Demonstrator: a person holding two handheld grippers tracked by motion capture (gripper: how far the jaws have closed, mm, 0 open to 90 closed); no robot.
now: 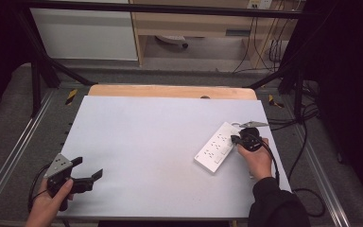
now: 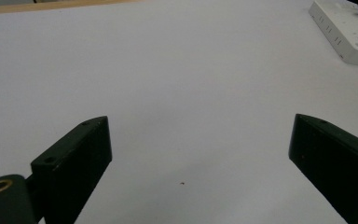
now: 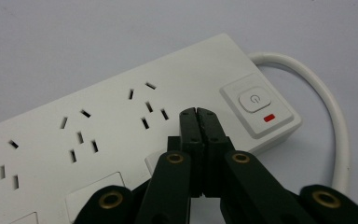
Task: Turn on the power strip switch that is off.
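Pale grey bench [image 1: 146,142] spreads beneath us. Our right tongs [image 3: 198,112] are pressed together, empty, tips hovering over the white power strip [image 3: 98,126], just beside its switch [image 3: 255,100]. We should slide across, then press squarely down. Left tongs [image 2: 200,154] wait apart, well away.

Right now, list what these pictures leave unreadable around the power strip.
- Power strip: near end cut off by the right gripper view's left and bottom edges.
- Cable: runs off that view's right side; plug unseen.
- Right gripper: whether its shut tips touch the strip can't be told.
- Sockets: too small in the high view.
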